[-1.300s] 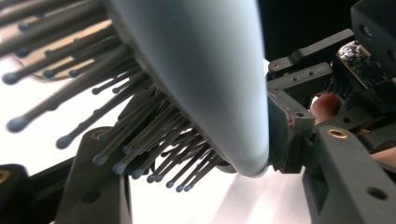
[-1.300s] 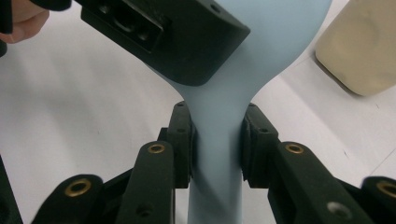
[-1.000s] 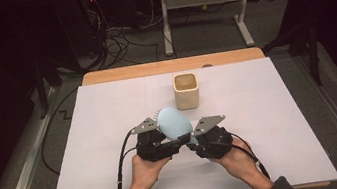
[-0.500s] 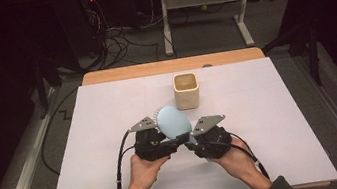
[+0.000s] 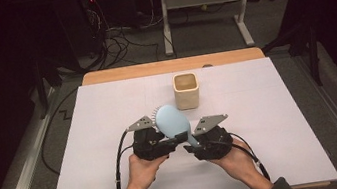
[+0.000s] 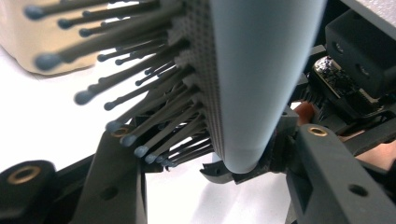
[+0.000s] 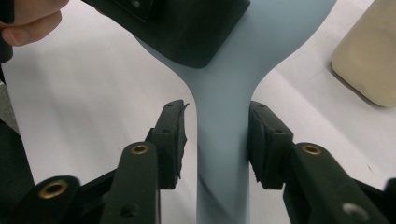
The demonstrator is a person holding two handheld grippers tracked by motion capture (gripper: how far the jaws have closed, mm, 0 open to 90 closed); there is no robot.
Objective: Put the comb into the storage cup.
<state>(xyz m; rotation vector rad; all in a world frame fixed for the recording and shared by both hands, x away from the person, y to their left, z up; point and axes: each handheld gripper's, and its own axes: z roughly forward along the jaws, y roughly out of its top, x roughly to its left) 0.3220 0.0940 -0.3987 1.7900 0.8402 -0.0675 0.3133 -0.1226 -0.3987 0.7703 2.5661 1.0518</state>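
Pointing away from person: hairbrush (image 5: pixel 172 121) head; handle toward right tongs (image 5: pixel 190 148).

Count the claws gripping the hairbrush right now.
1. The left claw is shut on the hairbrush near its head; the right claw has just been opening, its pads flanking the handle with a visible gap.

Looks like a lab or recording room rather than a home. Dark all round, with a white-covered table (image 5: pixel 282 123) lit from above on a wooden top (image 5: pixel 172 66). Behind it, tangled cables (image 5: pixel 118 44) on grey carpet (image 5: pixel 275 43) and the white legs of a stand (image 5: pixel 203 3) (perhaps a desk frame). Along both sides, metal rails (image 5: pixel 23 182) on the floor. Bare, staged worktop with a single beige cup (image 5: pixel 186 90), no household clutter.
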